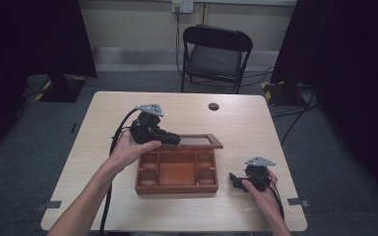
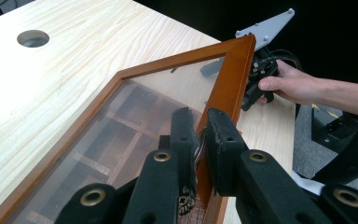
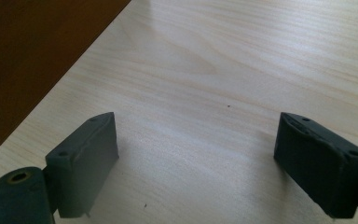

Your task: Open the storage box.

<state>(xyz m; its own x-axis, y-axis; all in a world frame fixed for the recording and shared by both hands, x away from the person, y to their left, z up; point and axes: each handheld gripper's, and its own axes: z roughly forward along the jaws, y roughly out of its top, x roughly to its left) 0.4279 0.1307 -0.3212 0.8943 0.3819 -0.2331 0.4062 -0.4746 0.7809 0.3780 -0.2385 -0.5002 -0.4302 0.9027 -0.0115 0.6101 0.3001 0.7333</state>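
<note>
Tongs [image 2: 199,140] clamping glass lid's frame [image 2: 230,79]

light: even overhead, bright | bg: dark | shadows: soft | near jaws blurred | pics low-res

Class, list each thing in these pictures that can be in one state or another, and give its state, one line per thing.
Wooden box: open, compartments look empty.
Glass lid: raised, its frame gripped by the left gripper.
Left gripper: shut on the lid's frame.
Right gripper: open, holding nothing, low over the table beside the box.
Folding chair: unfolded, unoccupied.
</note>
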